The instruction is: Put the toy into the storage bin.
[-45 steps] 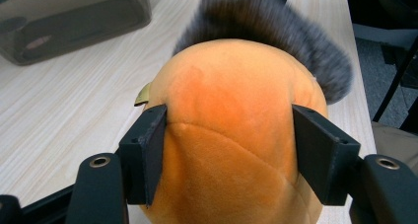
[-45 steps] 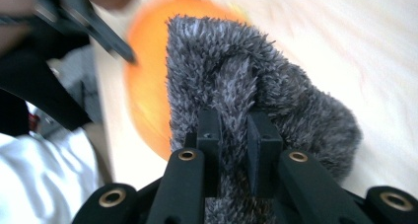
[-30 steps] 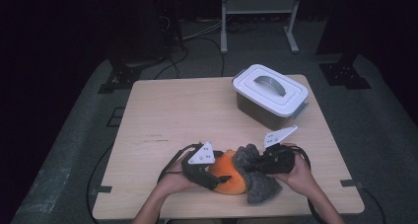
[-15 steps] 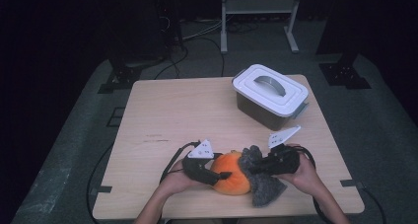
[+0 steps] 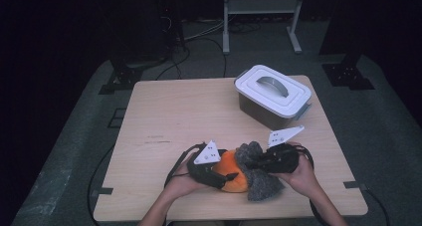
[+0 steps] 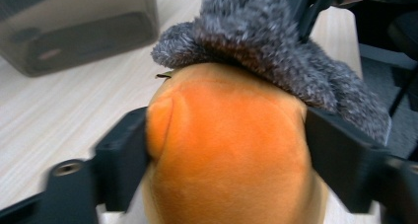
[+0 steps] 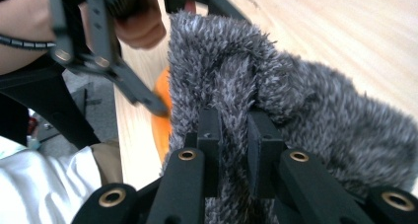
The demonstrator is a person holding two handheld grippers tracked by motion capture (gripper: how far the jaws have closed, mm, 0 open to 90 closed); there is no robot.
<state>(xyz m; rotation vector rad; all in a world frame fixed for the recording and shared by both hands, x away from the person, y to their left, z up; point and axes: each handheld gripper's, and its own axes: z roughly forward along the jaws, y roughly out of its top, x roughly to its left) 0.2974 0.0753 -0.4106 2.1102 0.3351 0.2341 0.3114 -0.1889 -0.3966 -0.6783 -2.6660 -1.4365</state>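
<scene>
The counter [image 5: 174, 116] was mostly bare in front of you, with the lidded white box [image 5: 271, 94] standing well apart at about 1 o'clock. Your work sat at 6 o'clock, close to the near edge: the orange plush [image 5: 233, 175], with the grey fuzzy cover [image 5: 263, 185] draped over its 3 o'clock side and lying on the counter there. Whether the cover was sewn to the plush could not be told.

Your left gripper [image 5: 225, 177] came in from 9 o'clock. Its fingers [image 6: 123, 155] had just been opening, yet the orange plush filled the gap between them and bulged against both, so you had it held at a wide span. Your right gripper [image 5: 251, 162] came in from 3 o'clock with its fingers [image 7: 209, 135] clamped tight on a narrow fold of the grey fuzzy cover.

To work the cover along the plush well, you probably needed the left hold steady: the body was soft and round, and a slack squeeze would likely let it roll out. You likely did best to pull the fold low and slowly toward 3 o'clock, since so thin a pinch of fleece could slip free.
</scene>
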